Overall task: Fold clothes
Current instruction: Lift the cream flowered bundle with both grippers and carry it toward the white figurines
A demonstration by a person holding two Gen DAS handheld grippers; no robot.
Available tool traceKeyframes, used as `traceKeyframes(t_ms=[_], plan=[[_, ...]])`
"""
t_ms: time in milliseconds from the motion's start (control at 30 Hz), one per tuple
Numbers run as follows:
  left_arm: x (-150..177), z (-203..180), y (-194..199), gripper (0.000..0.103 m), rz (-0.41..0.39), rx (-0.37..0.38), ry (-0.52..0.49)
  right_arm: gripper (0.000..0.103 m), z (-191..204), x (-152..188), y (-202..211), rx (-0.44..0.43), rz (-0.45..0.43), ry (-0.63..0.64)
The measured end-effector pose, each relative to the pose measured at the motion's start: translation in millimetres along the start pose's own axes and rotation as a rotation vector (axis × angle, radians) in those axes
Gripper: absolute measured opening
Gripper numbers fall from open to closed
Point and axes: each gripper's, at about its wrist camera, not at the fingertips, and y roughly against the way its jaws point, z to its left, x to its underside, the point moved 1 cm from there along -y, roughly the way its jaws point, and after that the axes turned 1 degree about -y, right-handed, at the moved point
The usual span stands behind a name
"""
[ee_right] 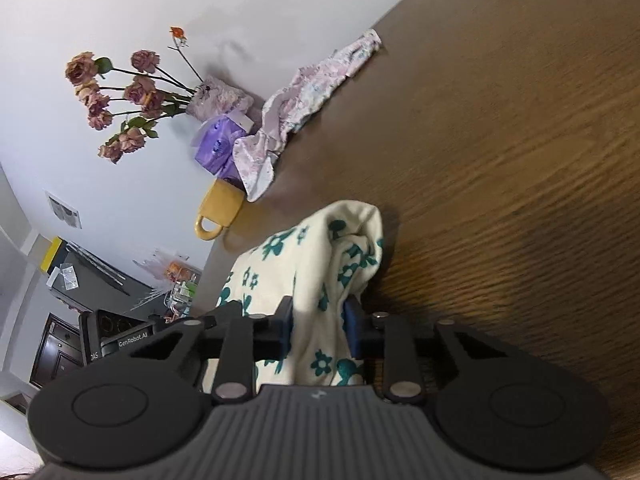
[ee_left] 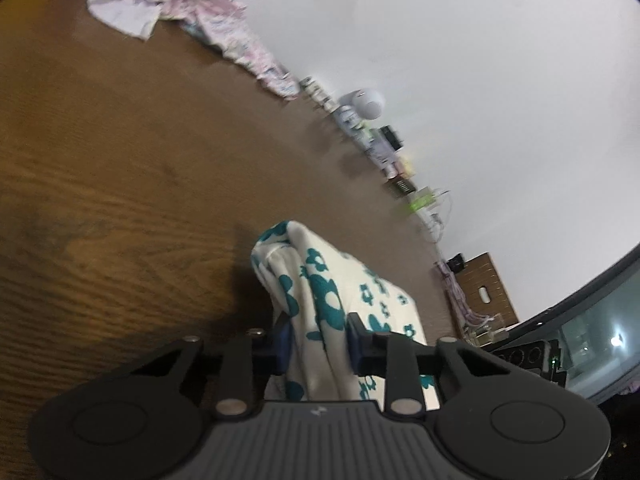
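Observation:
A cream cloth with teal flowers (ee_left: 316,292) bunches up between the blue pads of my left gripper (ee_left: 318,340), which is shut on a thick fold of it above the brown wooden table (ee_left: 120,200). In the right wrist view the same flowered cloth (ee_right: 316,264) fills the gap of my right gripper (ee_right: 318,330), whose pads press on another gathered fold. The rest of the cloth trails down and back under both grippers. A pink and white patterned garment (ee_left: 208,28) lies crumpled at the table's far edge by the wall, seen too in the right wrist view (ee_right: 304,100).
Small bottles and jars (ee_left: 360,120) line the wall edge of the table. A yellow mug (ee_right: 220,212), a purple packet (ee_right: 218,144) and dried roses (ee_right: 120,96) stand near the pink garment. A brown board (ee_left: 484,288) leans by the wall.

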Motion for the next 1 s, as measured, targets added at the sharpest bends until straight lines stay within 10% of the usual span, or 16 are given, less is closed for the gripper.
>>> traceKeyframes(t_ms=[533,1000], plan=[[-30,-64,31,0.025,-0.139,0.061,-0.142,0.023,63,-28,34,0.022,-0.123,0.186],[-124,-166,45,0.025,-0.356,0.13,-0.3,0.023,170,-120,86,0.059,-0.344,0.47]])
